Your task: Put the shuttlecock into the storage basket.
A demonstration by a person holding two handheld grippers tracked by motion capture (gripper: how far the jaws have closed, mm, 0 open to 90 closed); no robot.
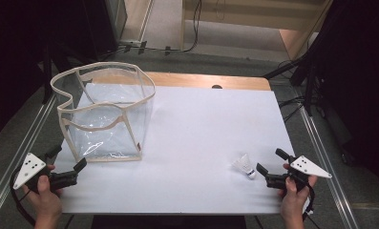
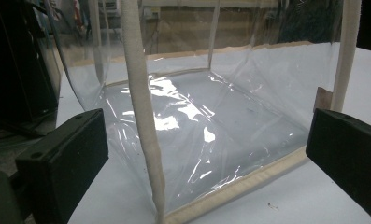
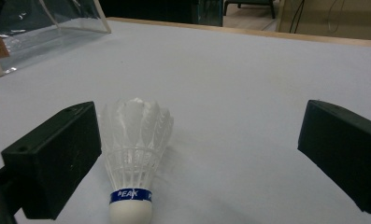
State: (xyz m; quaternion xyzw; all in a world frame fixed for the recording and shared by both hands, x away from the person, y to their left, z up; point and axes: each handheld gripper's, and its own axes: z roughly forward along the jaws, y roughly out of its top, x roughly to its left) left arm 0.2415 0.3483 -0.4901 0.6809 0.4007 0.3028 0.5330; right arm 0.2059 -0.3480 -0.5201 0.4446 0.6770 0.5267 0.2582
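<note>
White desk (image 1: 192,143) w/ wooden far edge. Shuttlecock (image 1: 245,166) lies near right front, long axis roughly front-to-back, cork toward the person, feathers pointing away. Right claw (image 1: 268,166) spread wide just beside it. Left claw (image 1: 68,158) wide too, facing clear bag (image 1: 106,112) at left.

High view looks down on the white counter (image 1: 187,143); both gripper views skim it low, sharing the clear plastic cream-trimmed bag (image 1: 106,114).

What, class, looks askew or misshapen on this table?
The clear plastic box with cream fabric trim: its top rim sags and waves unevenly. The white feather shuttlecock lies tipped on its side.
</note>
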